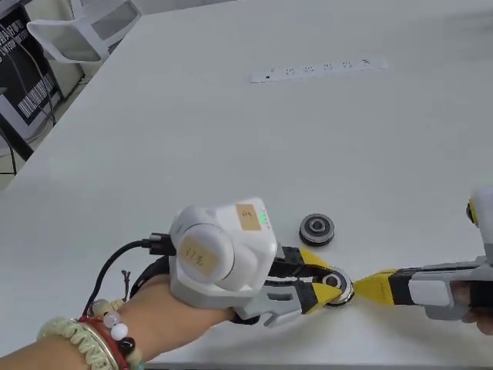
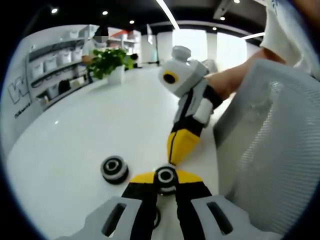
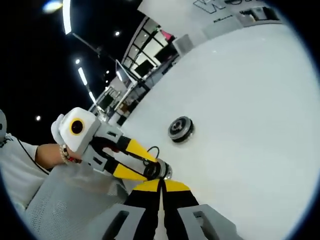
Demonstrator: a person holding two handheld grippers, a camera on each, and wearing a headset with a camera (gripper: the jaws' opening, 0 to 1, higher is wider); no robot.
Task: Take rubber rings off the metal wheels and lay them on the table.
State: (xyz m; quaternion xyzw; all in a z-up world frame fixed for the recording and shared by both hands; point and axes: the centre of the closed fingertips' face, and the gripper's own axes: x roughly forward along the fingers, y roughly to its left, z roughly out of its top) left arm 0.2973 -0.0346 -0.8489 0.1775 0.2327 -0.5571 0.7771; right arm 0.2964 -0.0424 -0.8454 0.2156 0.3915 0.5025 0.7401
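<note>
A metal wheel [image 1: 337, 283] with a dark rubber ring sits low over the white table [image 1: 231, 139], near its front edge. My left gripper [image 1: 327, 287] is shut on it, one yellow jaw on each side; in the left gripper view the wheel [image 2: 165, 175] sits between the tips of the left gripper [image 2: 166, 182]. My right gripper [image 1: 364, 287] comes in from the right with its jaws shut, tips touching the wheel's rim. The right gripper view shows the right gripper [image 3: 161, 184] against the held wheel [image 3: 163, 172]. A second wheel [image 1: 316, 229] lies flat on the table just behind.
A white power strip [image 1: 320, 69] lies far back on the table. A white chair [image 1: 81, 35] stands past the table's far left corner. A grey mesh chair back [image 2: 270, 150] is close behind the grippers, off the front edge. The second wheel [image 2: 114, 168] lies left of the left gripper's jaws.
</note>
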